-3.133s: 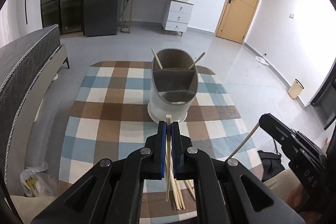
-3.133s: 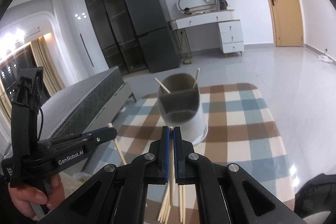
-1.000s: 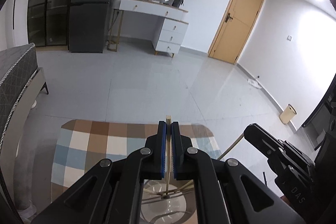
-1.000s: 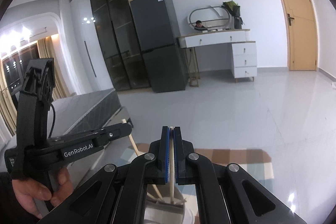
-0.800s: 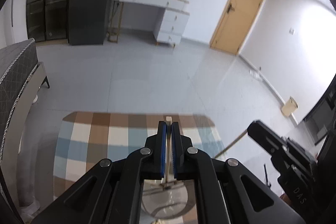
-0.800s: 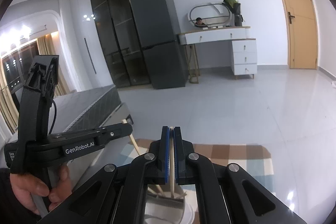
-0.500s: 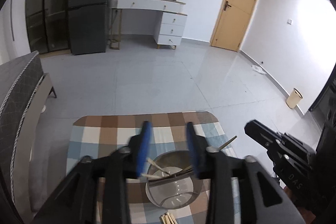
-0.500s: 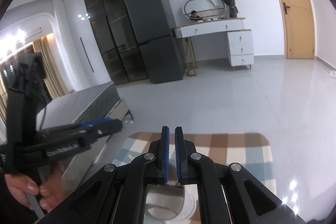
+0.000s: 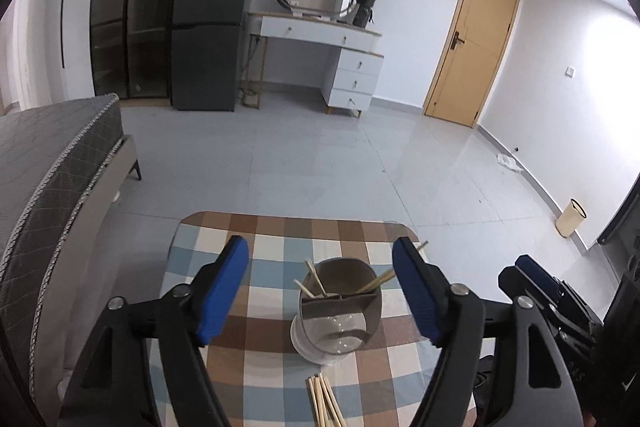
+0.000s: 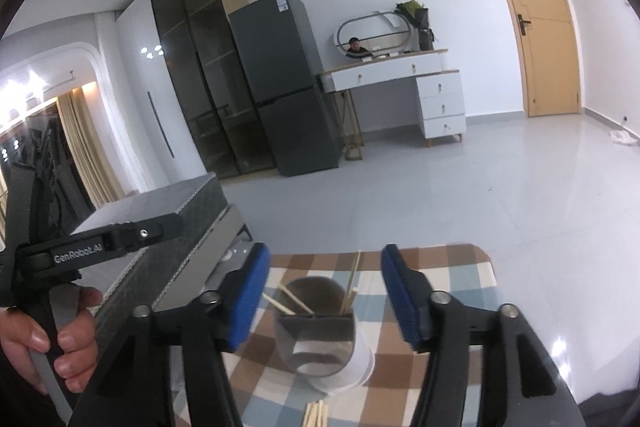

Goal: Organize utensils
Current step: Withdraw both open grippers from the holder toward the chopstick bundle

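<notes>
The utensil holder [image 9: 339, 311], a grey and white divided cup, stands upright on the checked cloth [image 9: 264, 359] that covers the counter, and serves as the landmark here. Four chopsticks [image 9: 316, 281] lean out of its rear compartments, two toward its left side and two toward its right; the big front compartment looks bare inside. Just in front of the holder, nearer the cameras, a loose bundle of chopsticks [image 9: 323, 399] lies flat on the cloth. The left claw [image 9: 320, 291] hovers above the holder with its blue pads spread wide, having just been opening, and nothing sits between them. The right claw [image 10: 325, 297] hangs over the holder too, its jaws likewise just parted and empty. A hand [image 10: 52, 339] grips the left tool's handle, left of the holder in the right wrist view.
</notes>
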